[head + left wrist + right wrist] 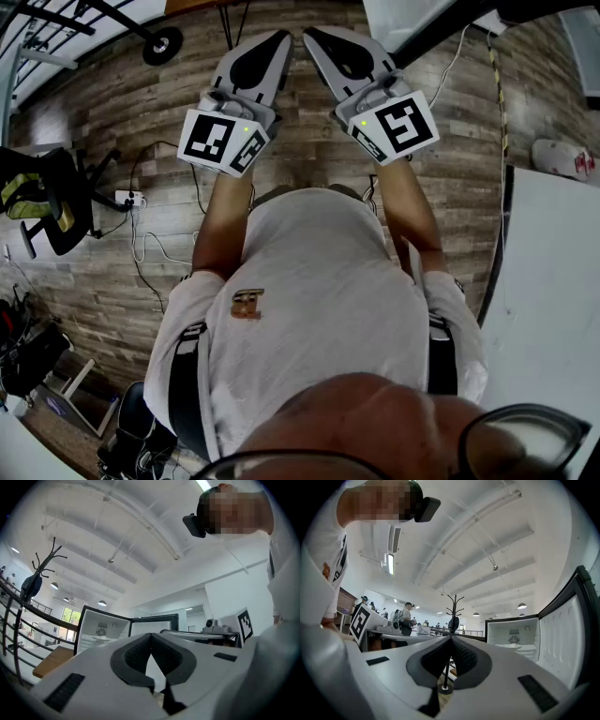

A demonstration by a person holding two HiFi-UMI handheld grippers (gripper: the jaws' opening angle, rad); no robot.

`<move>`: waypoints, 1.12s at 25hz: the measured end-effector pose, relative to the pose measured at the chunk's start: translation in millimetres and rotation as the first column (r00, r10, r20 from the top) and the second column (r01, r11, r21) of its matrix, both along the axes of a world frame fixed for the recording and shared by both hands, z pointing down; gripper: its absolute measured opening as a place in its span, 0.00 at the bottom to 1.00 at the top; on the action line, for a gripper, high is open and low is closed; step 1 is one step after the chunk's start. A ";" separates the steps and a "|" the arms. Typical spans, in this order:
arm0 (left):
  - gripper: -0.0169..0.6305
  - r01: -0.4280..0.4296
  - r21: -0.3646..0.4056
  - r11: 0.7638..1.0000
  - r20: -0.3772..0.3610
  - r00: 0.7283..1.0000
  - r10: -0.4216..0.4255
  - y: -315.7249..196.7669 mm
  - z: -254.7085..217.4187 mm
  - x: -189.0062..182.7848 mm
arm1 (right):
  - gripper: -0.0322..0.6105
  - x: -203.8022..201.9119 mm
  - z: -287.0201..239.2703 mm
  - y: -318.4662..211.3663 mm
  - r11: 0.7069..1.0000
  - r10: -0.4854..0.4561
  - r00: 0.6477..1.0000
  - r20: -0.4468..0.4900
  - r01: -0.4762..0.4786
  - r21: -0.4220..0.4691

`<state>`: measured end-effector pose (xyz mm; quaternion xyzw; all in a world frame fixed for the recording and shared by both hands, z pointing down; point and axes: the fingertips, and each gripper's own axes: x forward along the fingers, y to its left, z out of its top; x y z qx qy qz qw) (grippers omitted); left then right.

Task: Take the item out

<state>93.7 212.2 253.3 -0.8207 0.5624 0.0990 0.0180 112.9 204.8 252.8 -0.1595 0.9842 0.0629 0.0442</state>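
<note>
left claw (151, 635): shut, ribbed black pads tip to tip with nothing between them. It is held out ahead of the person's chest, above the wood-plank floor (141, 112).
right claw (451, 638): also pads together and empty. It sits just beside the left one, tips close together in the head view.
white compact fridge with black-edged door (513, 637): door swung wide open, and it stands well ahead of both claws.
item: can't pick it out. My guess is it's inside that fridge, but the interior is too small to read.
step: looks like pre-approach, with nothing reached for yet.
next move: close in on the fridge opening and spread one claw before it reaches the shelf. The item needs identifying first. The door needs no pull.
head view only: shows the floor, the black office chair (47, 202) at far left and the two claws side by side. No fridge in it.
left gripper view only: fridge sits left of centre, with a brown wooden board (51, 660) below it.
right gripper view only: fridge is at right, a black coat stand (453, 606) stands dead ahead behind the tips, and people are far off at left.
</note>
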 end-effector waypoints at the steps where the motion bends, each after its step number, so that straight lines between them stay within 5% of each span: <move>1: 0.05 -0.001 0.000 1.000 -0.001 1.000 0.001 -1.2 1.1 -2.0 | 0.10 -2.2 0.8 -0.8 1.000 -0.002 1.000 0.000 0.002 -0.001; 28: 0.05 -0.075 0.028 0.997 -0.004 0.997 0.075 -26.4 11.4 -92.8 | 0.10 -87.4 15.8 -24.3 0.997 0.079 0.997 -0.022 -0.079 -0.008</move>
